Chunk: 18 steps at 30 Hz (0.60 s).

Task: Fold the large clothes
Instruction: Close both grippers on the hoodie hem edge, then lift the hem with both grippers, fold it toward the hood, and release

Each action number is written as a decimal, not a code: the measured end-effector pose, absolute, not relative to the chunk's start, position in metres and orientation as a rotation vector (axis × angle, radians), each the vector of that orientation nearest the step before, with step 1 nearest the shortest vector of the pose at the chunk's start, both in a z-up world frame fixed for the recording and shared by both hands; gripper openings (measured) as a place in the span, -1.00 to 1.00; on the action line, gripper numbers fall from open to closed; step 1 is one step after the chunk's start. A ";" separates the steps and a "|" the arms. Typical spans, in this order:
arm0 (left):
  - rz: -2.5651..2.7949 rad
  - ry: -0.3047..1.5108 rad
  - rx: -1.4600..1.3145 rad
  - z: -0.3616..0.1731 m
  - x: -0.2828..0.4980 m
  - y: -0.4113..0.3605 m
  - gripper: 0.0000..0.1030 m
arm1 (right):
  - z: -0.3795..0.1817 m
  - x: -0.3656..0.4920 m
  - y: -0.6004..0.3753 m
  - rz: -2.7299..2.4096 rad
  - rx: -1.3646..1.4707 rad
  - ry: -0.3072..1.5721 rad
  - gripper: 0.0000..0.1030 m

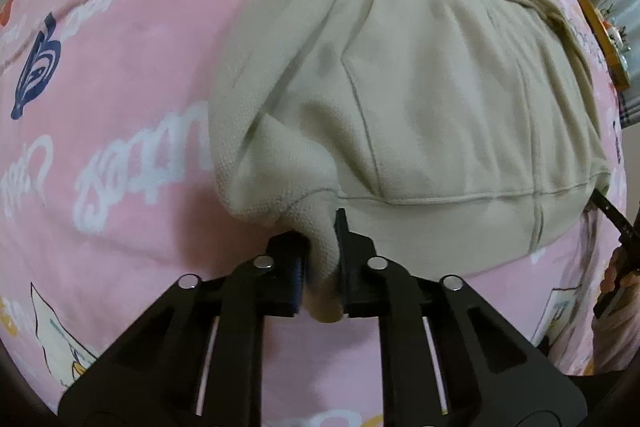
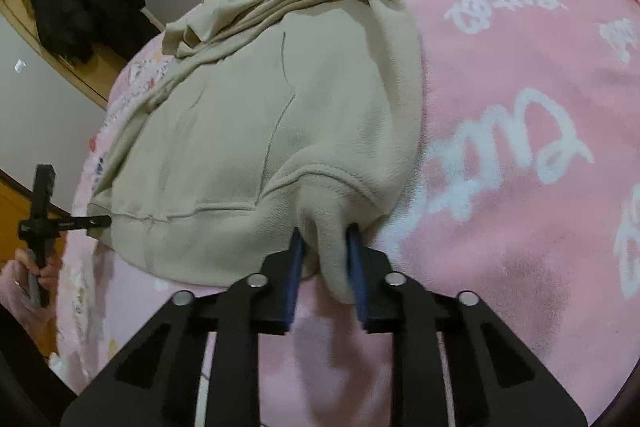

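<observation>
A beige hoodie [image 1: 440,99] lies spread on a pink printed blanket [image 1: 120,107], its hood bunched at the far end. My left gripper [image 1: 322,259] is shut on the hoodie's near left hem corner, cloth pinched between its pads. In the right wrist view the same hoodie [image 2: 260,115] stretches away from me. There my right gripper [image 2: 326,251] is shut on the near right hem corner, a fold of cloth hanging between the blue pads. Each gripper shows in the other's view: the right one [image 1: 616,223] at the hem's far end, the left one [image 2: 92,223] likewise.
The pink blanket [image 2: 520,107] covers the whole surface around the garment. A dark garment [image 2: 80,15] hangs in a wooden frame against the wall at upper left. A wooden shelf [image 1: 596,15] with small items runs along the right. A hand [image 2: 38,267] in a pink sleeve holds the left gripper.
</observation>
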<state>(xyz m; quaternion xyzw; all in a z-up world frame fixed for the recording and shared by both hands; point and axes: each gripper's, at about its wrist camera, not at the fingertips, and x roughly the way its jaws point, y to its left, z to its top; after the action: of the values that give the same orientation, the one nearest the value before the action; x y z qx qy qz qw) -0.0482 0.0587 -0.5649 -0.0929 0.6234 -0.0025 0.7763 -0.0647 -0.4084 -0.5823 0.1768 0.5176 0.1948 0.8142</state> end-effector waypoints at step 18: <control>0.079 1.240 -0.335 -0.436 0.044 0.056 -0.81 | -0.445 0.055 -0.461 0.612 0.716 0.954 -0.90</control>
<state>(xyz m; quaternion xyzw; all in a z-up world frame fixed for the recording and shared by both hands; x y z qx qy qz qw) 0.0440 0.0563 -0.4358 -0.1563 0.5782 0.0370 0.7999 0.0552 -0.4605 -0.4447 0.3320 0.4422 0.2834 0.7836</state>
